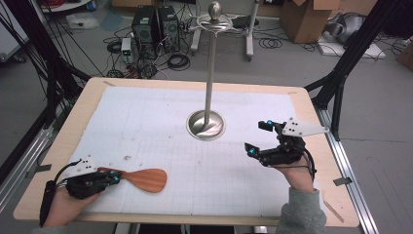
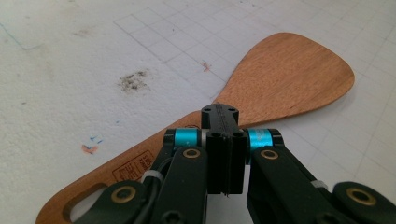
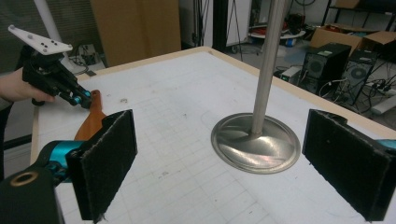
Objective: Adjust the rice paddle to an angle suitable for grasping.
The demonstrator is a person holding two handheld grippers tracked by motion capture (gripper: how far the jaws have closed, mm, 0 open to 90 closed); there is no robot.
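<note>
Smooth reddish-brown wooden spatula (image 2: 280,79) lies flat, handle pinched between the left gripper's (image 2: 223,140) closed jaws, rounded blade pointing beyond them; right gripper (image 3: 233,158) gapes wide.

A tall metal stand (image 1: 209,73) rises from its round dished base (image 1: 206,125) on the gridded white mat (image 1: 160,112) (smudged in places) covering the wooden tabletop (image 1: 87,100); computer towers (image 1: 156,27) sit behind.
</note>
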